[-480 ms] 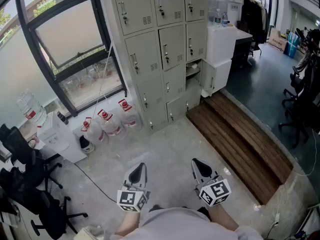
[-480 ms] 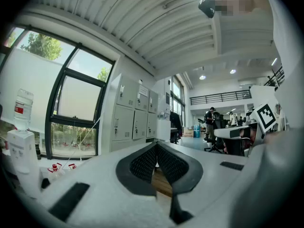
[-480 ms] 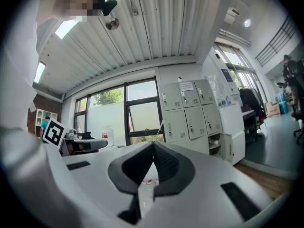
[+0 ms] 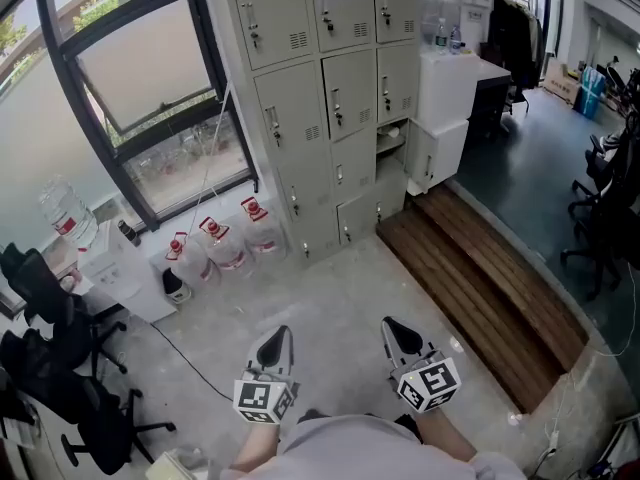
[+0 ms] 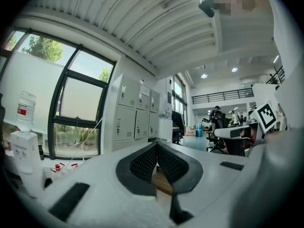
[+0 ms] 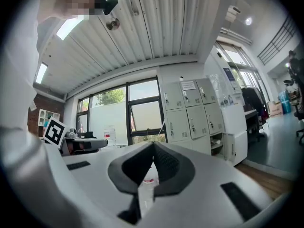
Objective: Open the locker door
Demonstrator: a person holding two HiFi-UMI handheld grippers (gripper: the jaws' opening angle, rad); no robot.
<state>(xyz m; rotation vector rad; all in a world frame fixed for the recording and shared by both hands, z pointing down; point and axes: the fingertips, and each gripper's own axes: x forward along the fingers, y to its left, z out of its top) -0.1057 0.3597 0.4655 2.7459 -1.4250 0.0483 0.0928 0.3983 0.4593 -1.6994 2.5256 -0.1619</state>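
Note:
A bank of grey lockers (image 4: 330,98) stands against the far wall, several steps ahead of me, with small handles on closed doors. One low compartment (image 4: 391,140) at its right side has no door across it and shows a shelf. Both grippers are held low and close to the body, far from the lockers. My left gripper (image 4: 277,336) is shut with nothing between its jaws, and my right gripper (image 4: 393,326) is shut and empty too. The left gripper (image 5: 156,145) points toward the lockers (image 5: 135,122). The right gripper (image 6: 153,144) has the lockers (image 6: 192,115) to its right.
Several water bottles (image 4: 225,243) stand on the floor left of the lockers, under a large window (image 4: 140,68). A water dispenser (image 4: 110,268) and black office chairs (image 4: 50,368) crowd the left. A wooden platform (image 4: 480,288) and white cabinet (image 4: 445,98) lie to the right.
The head view has shifted slightly, so the lockers sit a little lower and further right. Both grippers keep their places and stay shut.

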